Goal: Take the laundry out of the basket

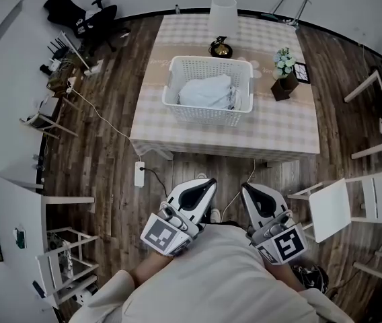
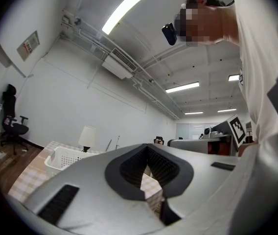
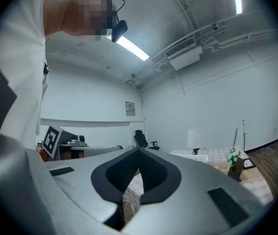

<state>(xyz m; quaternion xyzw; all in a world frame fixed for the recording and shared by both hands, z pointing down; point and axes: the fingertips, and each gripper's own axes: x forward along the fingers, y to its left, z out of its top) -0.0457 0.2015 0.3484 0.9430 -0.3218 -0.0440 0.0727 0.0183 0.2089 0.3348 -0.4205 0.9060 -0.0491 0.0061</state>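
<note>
My left gripper (image 1: 206, 184) and right gripper (image 1: 247, 189) are closed, empty; pale blue laundry (image 1: 206, 91) lies in the white plastic lattice basket (image 1: 208, 116).

One table (image 1: 278, 130), one basket (image 1: 208, 115) (one pale laundry heap (image 1: 206, 91) inside), one lamp (image 1: 222, 15), one flower vase (image 1: 285, 78), one office chair (image 1: 95, 15), two grippers: left gripper (image 1: 211, 182), right gripper (image 1: 245, 187).

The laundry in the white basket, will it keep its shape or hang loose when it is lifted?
The laundry lies crumpled in soft folds, so it will probably droop. It looks like thin cloth, likely light. The perforated plastic basket seems light too and may shift with it.
</note>
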